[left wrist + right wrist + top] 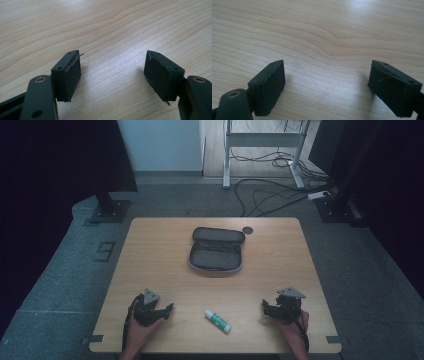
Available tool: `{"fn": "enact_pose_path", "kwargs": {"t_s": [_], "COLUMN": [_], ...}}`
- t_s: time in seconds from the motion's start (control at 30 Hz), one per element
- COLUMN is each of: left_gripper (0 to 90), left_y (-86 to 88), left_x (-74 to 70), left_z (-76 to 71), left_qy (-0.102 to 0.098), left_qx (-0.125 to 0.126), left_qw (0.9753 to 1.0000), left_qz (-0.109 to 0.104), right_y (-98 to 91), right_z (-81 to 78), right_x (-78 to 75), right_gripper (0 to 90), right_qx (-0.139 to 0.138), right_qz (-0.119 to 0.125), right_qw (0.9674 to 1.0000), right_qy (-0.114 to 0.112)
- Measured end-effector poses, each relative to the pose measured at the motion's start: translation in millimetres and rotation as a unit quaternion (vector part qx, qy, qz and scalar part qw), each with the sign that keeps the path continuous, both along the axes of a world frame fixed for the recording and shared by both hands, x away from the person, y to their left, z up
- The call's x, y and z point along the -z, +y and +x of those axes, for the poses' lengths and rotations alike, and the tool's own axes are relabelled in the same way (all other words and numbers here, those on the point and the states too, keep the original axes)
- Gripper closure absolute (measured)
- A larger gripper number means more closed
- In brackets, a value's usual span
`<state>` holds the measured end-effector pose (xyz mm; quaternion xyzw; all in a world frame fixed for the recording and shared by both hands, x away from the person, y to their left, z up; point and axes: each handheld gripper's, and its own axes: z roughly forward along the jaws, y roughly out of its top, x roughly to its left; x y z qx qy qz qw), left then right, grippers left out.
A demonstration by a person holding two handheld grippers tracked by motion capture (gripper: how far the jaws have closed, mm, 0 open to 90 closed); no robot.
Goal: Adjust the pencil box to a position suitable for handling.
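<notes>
The glue stick (217, 321) lies flat on the desk (150, 270) at the lower middle of the frame, between the left gripper (167, 309) and the right gripper (265, 306). Both have their jaws wide apart, holding nothing. The stick is probably light, stiff and smooth, so it may roll; I would grip it across the middle of its body.

Under both sets of jaws, the pale rectangular wooden table (112, 30) shows fine grain with a soft sheen. The left gripper (112, 72) wears matt black plastic blocks, edges rough; the right gripper (327, 82) the same. Between them, the white-and-green glue stick (217, 320) looks smooth plastic.
</notes>
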<state>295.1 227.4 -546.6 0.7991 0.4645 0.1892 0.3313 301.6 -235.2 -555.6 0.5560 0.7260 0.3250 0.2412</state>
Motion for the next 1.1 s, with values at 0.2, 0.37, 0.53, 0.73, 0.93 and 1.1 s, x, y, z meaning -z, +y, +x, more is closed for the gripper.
{"fn": "enact_pose_path", "kwargs": {"t_s": [0.2, 0.37, 0.53, 0.73, 0.93, 1.1], "left_gripper": [29.7, 29.6, 29.6, 29.3, 28.8, 28.7], "left_y": [0.1, 0.1, 0.1, -0.4, -0.4, 0.3], "left_x": [0.0, 0.0, -0.1, 0.0, 0.0, -0.3], "left_z": [0.2, 0.5, 0.6, 2.0, 2.7, 4.6], "left_qy": [0.0, 0.0, 0.0, 0.0, 0.001, 0.002], "left_qx": [0.001, 0.001, 0.002, 0.001, 0.003, 0.007], "left_qw": [1.0, 1.0, 1.0, 1.0, 1.0, 1.0], "left_qz": [0.0, 0.0, 0.0, 0.0, 0.0, -0.002], "right_y": [2.6, 2.1, 2.8, 3.3, 6.6, 10.7], "right_z": [-2.9, -2.4, -2.4, -4.6, -7.7, -9.8], "right_x": [-0.2, 0.0, 0.1, 0.1, -0.2, -0.1], "right_gripper": [14.5, 13.3, 12.8, 12.8, 13.9, 14.3], "right_qx": [-0.004, -0.008, -0.014, -0.021, -0.007, 0.007], "right_qz": [-0.004, 0.001, -0.001, -0.001, 0.0, 0.0], "right_qw": [1.0, 1.0, 0.9999, 0.9998, 1.0, 1.0], "right_qy": [-0.004, 0.0, 0.0, -0.001, -0.001, -0.001]}}
